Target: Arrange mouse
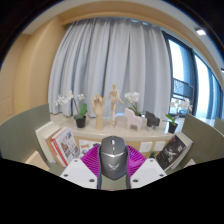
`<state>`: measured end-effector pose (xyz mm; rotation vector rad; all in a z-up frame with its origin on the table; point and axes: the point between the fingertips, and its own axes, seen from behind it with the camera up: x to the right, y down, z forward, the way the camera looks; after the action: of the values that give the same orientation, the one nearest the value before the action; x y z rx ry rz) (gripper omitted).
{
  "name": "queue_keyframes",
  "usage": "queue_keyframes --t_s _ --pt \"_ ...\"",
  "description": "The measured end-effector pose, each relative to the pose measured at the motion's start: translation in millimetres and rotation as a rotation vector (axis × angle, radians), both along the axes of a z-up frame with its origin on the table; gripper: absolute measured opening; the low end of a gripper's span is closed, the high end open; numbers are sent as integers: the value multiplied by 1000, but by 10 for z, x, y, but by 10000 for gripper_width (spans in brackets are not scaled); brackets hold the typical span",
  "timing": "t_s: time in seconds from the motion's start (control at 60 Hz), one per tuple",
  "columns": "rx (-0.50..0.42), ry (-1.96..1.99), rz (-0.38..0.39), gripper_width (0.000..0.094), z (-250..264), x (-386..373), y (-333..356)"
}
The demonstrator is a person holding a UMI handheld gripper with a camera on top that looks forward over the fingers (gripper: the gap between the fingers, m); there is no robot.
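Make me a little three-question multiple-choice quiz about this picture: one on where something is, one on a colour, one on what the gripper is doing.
1. Where is the mouse?
A. Between the gripper's fingers
B. On the shelf among the plants
C. Leaning on the curtain

2. What colour are the pads on the gripper's fingers?
A. Green
B. Magenta-purple
C. Yellow

3. What state is the gripper in?
A. Wide open with nothing near it
B. Closed on the mouse
C. Closed on a book

Answers:
1. A, the grey mouse sits right between the two fingers, well in front of the wooden figure and the potted plants.
2. B, the inner faces either side of the mouse are magenta-purple.
3. B, both pads press against the mouse's sides with no gap showing.
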<state>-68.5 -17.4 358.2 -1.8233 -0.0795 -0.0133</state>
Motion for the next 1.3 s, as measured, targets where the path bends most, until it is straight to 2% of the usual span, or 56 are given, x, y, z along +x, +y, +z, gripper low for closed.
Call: queue_keyframes --t_s 0.15,0.333,0.45,0.583,0.683,0.767,0.9,0.967,1.033,1.083,1.117,1.3 --pt "-187 -68 -88 326 -1165 671 -71" --pt "-416 -48 -82 326 -2690 850 -262" --pt "-484 -7 -84 325 -3203 815 -342" --pt "-524 -10 -82 337 -3536 786 -379" --pt "-554 -17 -67 361 -3691 737 -412" --pt "-525 -13 -76 373 -3682 733 -388" --pt "-514 17 -103 461 -3682 761 -385" --pt "-524 26 -112 521 -3679 779 -410" --pt "-561 8 -77 661 -3645 745 -476" --pt "-560 -3 -40 768 -3524 703 -490" --pt "-554 -13 -23 806 -3413 689 -494" --pt "-520 -42 36 813 -2525 669 -545"
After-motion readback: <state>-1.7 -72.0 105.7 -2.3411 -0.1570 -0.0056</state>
